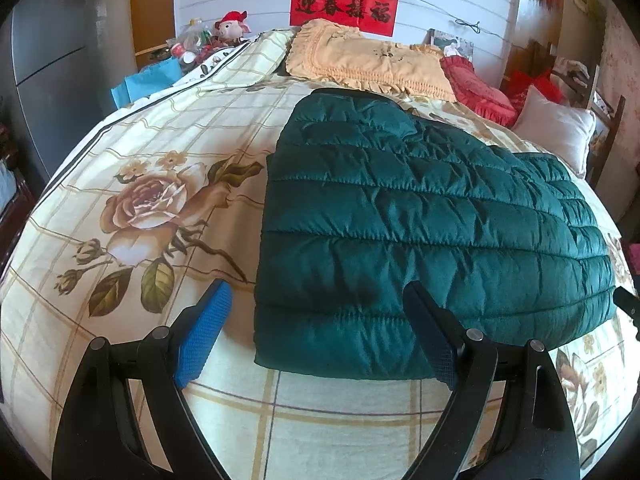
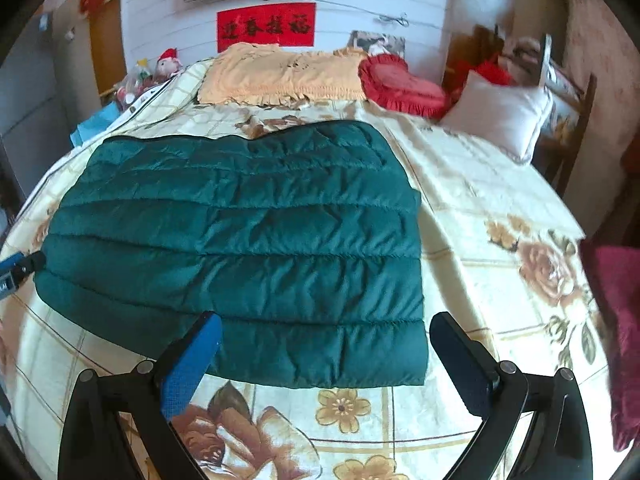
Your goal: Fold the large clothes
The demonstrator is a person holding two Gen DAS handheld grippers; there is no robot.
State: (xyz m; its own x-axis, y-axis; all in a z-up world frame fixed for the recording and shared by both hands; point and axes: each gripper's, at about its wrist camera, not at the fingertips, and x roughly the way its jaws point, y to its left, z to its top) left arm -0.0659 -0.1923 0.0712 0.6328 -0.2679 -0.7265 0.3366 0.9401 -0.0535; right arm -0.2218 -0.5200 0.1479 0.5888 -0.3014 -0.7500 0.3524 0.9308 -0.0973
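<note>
Black fingers (image 1: pixel 430 332), blue textured pads (image 1: pixel 204 336), silver pins

bare bedspread (image 2: pixel 480 208) flanks the jacket (image 2: pixel 248 240); pillows (image 2: pixel 496 116) crowd beyond.

Glossy quilted jacket (image 1: pixel 420 216) on matt floral cloth bedspread (image 1: pixel 120 152)

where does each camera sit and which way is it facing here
Left wrist: on the left gripper, looking down the bed at the jacket; its two open fingers show.
Right wrist: on the right gripper, same direction; its open fingers show.
Shared: jacket, orange pillow, red banner.
</note>
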